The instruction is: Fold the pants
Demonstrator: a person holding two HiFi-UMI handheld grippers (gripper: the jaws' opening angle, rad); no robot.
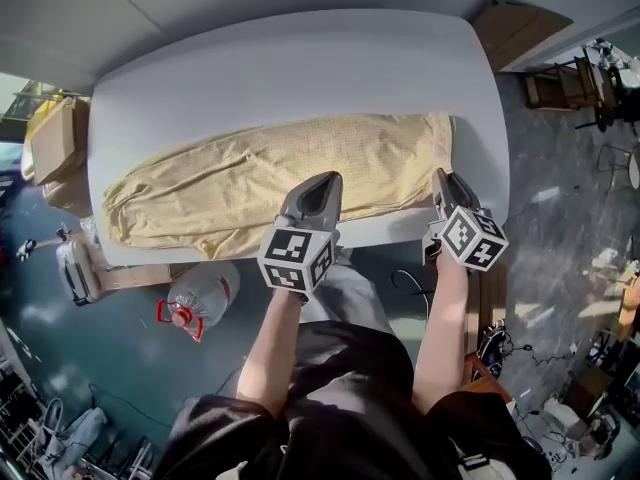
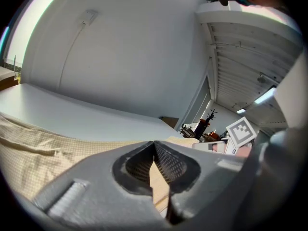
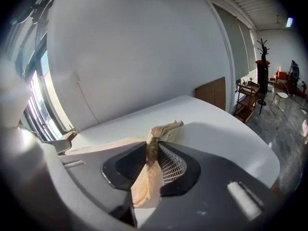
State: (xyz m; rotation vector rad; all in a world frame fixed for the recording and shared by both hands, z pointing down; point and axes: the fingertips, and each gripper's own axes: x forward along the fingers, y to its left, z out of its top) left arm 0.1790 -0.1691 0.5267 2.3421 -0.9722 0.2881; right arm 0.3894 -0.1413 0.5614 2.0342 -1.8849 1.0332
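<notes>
The head camera is looking steeply down from above the near edge of the table (image 1: 300,58), far enough off to be taking in its whole top. The camera on the left gripper (image 1: 325,180) is riding low and close over the near edge, facing across the surface toward the far edge and the wall (image 2: 144,42). The camera on the right gripper (image 1: 442,176) is sitting by the near right corner, likewise facing the far edge. All three are sharing the pants (image 1: 250,183) and the tabletop.
</notes>
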